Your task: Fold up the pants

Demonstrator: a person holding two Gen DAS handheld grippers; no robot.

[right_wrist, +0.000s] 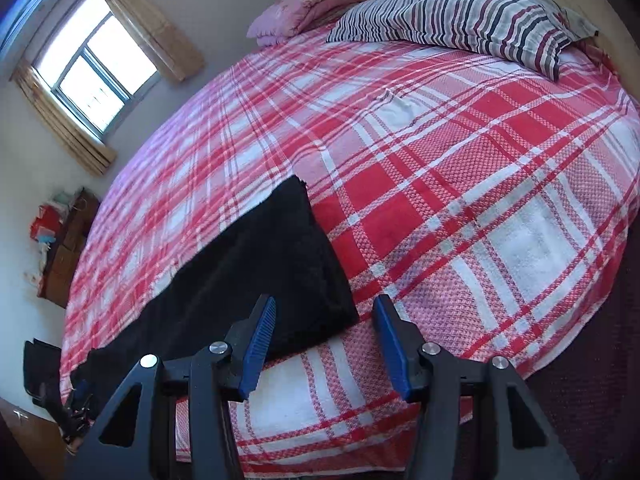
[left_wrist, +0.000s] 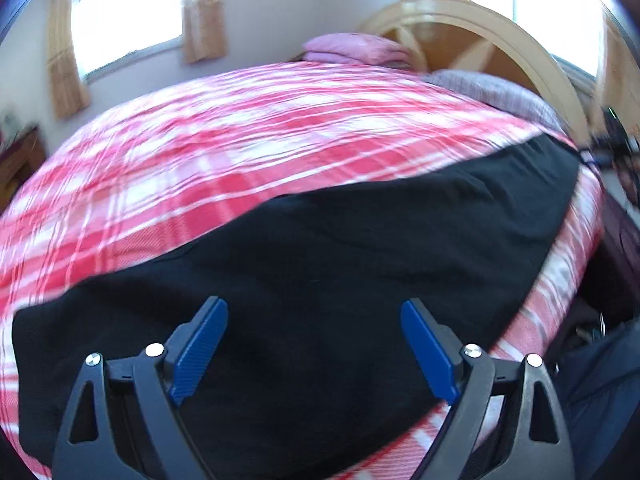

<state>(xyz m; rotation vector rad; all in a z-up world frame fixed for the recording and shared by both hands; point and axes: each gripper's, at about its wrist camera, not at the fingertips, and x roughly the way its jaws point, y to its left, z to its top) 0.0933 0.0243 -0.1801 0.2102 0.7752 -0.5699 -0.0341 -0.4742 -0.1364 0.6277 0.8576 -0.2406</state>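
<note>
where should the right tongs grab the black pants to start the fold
Probably at the near corner of the pants, the end lying just ahead of the open right tongs. That corner sits flat on the plaid bedspread with a clean straight edge, so coming in low from the bed's near side, one finger slipping under the hem, looks easiest. The open left tongs hover over the other end.

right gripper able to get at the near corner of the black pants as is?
Probably yes. The right gripper is open and holds nothing, the black pants lie flat on the plaid bedspread, and their corner sits just ahead of the fingertips, uncovered.
</note>
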